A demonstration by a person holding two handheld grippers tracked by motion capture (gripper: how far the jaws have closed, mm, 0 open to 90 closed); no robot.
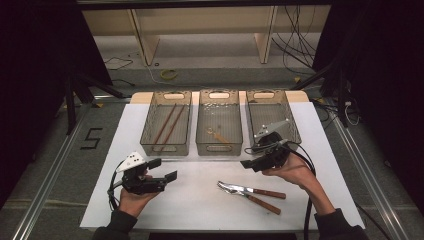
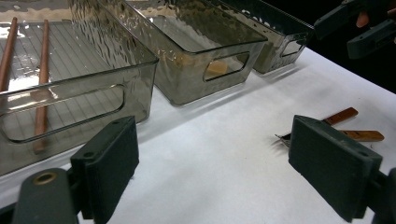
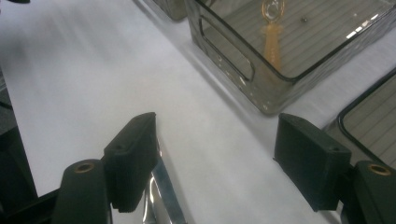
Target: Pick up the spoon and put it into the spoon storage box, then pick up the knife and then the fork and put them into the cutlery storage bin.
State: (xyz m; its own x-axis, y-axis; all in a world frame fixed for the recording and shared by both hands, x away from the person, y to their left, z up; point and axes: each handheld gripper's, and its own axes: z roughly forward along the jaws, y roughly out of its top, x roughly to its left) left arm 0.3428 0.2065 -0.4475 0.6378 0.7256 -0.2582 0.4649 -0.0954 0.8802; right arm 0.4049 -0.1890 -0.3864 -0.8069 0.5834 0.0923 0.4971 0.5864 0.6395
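High view: the right gripper [image 1: 252,162] hangs over the white table sheet [image 1: 200,195] in front of the right-hand bin [image 1: 294,131], its jaws spread wide with nothing between them. Just below it and a little toward the person lie the tongs [image 1: 250,192], flat on the sheet, metal tips pointing toward the left gripper [image 1: 163,170] and wooden handles trailing off to the right. From the right gripper view, a shiny metal blade of the tongs [image 3: 161,191] runs under the jaw on the left of that picture, though contact cannot be told; beyond the jaws stands the middle bin [image 3: 275,60] with an amber-handled utensil [image 3: 272,39] inside. The left gripper sits well apart from the tongs, held low in the person's hand, its jaws also parted and bare. Through the left gripper view, the tongs' wooden handles [image 2: 348,125] peek out from behind the jaw on the right, and ahead of the other jaw the nearest bin [image 2: 84,93] holds two brown chopsticks [image 2: 42,79] lying lengthwise.
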